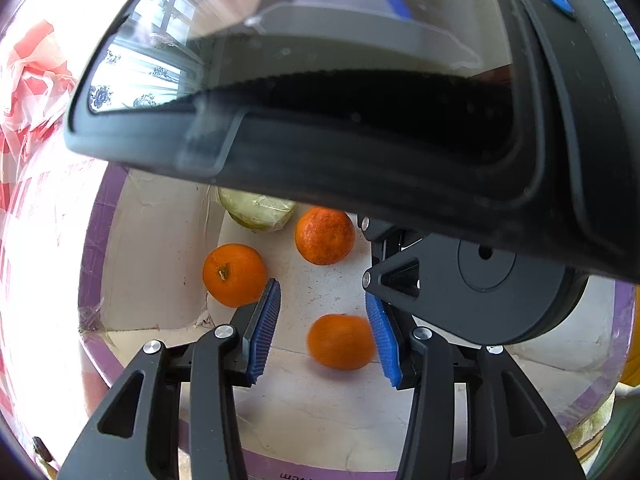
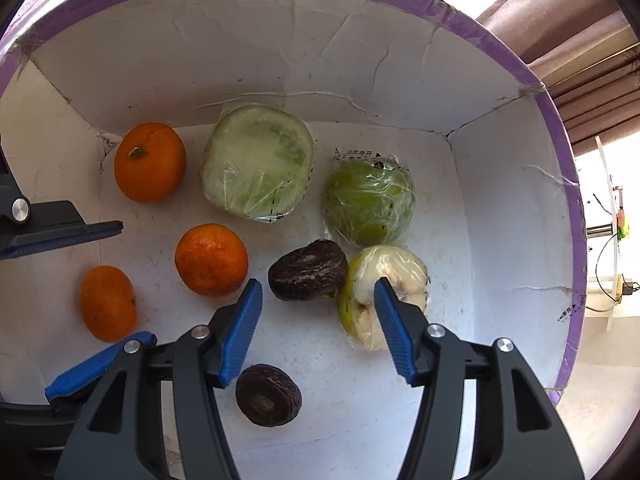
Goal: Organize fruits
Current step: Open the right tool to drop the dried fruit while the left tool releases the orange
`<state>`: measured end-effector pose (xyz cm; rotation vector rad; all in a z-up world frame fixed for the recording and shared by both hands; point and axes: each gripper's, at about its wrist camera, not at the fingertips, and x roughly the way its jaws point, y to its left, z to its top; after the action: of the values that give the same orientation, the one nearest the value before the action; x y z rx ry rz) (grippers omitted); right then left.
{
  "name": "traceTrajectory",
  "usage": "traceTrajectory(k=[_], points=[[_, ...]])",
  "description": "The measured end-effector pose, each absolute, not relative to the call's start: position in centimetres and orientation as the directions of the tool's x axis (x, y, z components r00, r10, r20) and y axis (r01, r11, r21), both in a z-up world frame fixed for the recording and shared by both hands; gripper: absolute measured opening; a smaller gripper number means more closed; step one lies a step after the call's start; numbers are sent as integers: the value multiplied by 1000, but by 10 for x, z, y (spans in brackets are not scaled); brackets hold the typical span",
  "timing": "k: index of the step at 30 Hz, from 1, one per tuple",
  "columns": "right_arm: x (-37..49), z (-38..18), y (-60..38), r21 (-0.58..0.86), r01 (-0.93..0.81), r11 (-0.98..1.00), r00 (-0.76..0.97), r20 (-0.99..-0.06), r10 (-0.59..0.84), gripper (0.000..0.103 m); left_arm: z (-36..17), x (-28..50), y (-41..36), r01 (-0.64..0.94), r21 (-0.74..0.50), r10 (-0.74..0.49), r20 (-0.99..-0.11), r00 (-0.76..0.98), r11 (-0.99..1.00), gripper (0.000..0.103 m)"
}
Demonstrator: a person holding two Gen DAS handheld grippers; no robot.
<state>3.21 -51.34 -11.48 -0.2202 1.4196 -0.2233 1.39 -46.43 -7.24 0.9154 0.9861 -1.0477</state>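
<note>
step: dropping fruit into purple-rimmed box (image 2: pixel 560 152) | left gripper (image 1: pixel 326 328) released, tangerine (image 1: pixel 340 342) loose between jaws | right gripper (image 2: pixel 318 328) released, empty above passion fruit (image 2: pixel 268 395) | next: withdraw both, fetch more fruit

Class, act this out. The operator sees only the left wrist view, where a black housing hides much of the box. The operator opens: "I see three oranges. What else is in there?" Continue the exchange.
Observer: A dark wrinkled fruit lies against a pale wrapped fruit.
Operator: Is the right claw holding anything?
Observer: No. The right claw is open, with nothing gripped.
Operator: Any more dark fruit?
Observer: Yes, a second dark fruit lies loose on the box floor.
Operator: More wrapped fruit?
Observer: A green wrapped fruit sits nearer the far wall.
</note>
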Motion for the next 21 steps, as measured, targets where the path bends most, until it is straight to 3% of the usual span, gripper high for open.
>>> traceTrajectory(k=[12,21], points=[[29,-106,-525,-344,65,937,169,-921,-350,77,-70,7,-456,959,141,-282,-936,210,246,50],[27,-88,-526,-372,80,925,197,-903,-381,81,-66,8,-450,955,146,-314,-922,226,258,52]])
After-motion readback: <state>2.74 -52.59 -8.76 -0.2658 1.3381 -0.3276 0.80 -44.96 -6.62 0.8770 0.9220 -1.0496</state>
